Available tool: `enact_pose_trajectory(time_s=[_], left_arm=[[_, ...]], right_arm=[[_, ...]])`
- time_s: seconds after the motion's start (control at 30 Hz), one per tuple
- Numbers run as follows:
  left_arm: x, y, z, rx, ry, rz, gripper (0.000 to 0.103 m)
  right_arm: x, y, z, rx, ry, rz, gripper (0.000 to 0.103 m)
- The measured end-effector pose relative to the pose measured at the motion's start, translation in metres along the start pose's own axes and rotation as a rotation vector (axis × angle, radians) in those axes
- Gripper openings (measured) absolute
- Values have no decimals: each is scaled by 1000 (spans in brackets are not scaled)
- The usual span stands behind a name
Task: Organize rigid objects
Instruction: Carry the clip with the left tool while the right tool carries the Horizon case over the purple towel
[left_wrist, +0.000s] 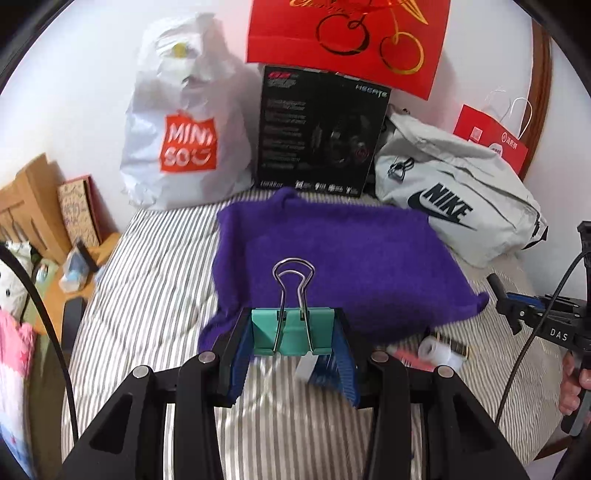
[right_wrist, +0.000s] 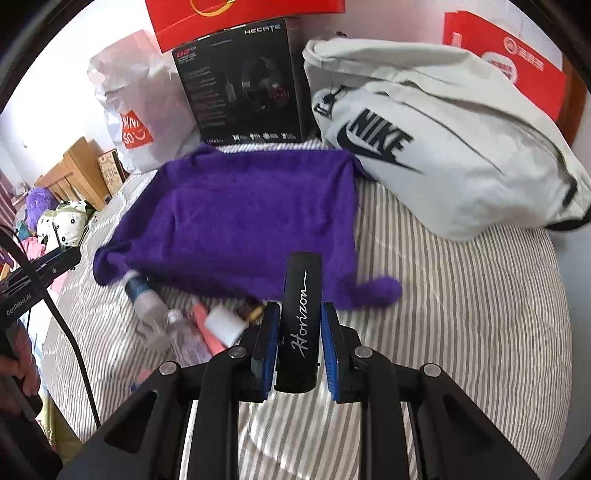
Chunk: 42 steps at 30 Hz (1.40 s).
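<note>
My left gripper (left_wrist: 291, 325) is shut on a teal binder clip (left_wrist: 291, 334), its wire handles pointing up, held above the striped bed near the front edge of a purple cloth (left_wrist: 332, 254). My right gripper (right_wrist: 300, 314) is shut on a black "Horizon" case (right_wrist: 301, 321), held upright above the bed in front of the purple cloth (right_wrist: 243, 218). Loose items lie by the cloth's near edge: a clear bottle (right_wrist: 147, 302), a white roll (right_wrist: 223, 324), a pink tube (right_wrist: 208, 325) and a dark gold-trimmed tube (left_wrist: 452, 345).
Against the back wall stand a white Miniso bag (left_wrist: 184, 122), a black Hecate box (left_wrist: 317, 133), a red paper bag (left_wrist: 347, 37) and a grey Nike bag (right_wrist: 443, 147). A wooden shelf (left_wrist: 29, 206) and soft toys (right_wrist: 62, 221) sit left of the bed.
</note>
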<state>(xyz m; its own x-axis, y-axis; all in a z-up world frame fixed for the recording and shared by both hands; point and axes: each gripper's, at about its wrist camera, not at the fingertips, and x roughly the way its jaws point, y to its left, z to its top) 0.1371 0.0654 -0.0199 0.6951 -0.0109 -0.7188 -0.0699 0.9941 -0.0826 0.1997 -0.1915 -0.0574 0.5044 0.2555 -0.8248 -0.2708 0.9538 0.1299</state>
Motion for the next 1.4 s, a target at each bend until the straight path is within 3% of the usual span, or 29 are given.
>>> enact_pose_trajectory(time_s=[0.3,0.73,1.1,1.4], left_arm=[[50,-5,40,13,5,-7,39],[143,9,71,-37,103,-22,39],[193,1,83,-8,202,-25,39],[210,0,80,2,242,-21,40]], right_arm=[[34,2,54,-30,-5,31,22],[118,-1,117,-44,64,50,22],[172,-8,135,-62,173,-5,22],[175,0,136,-102,169,-25,22]])
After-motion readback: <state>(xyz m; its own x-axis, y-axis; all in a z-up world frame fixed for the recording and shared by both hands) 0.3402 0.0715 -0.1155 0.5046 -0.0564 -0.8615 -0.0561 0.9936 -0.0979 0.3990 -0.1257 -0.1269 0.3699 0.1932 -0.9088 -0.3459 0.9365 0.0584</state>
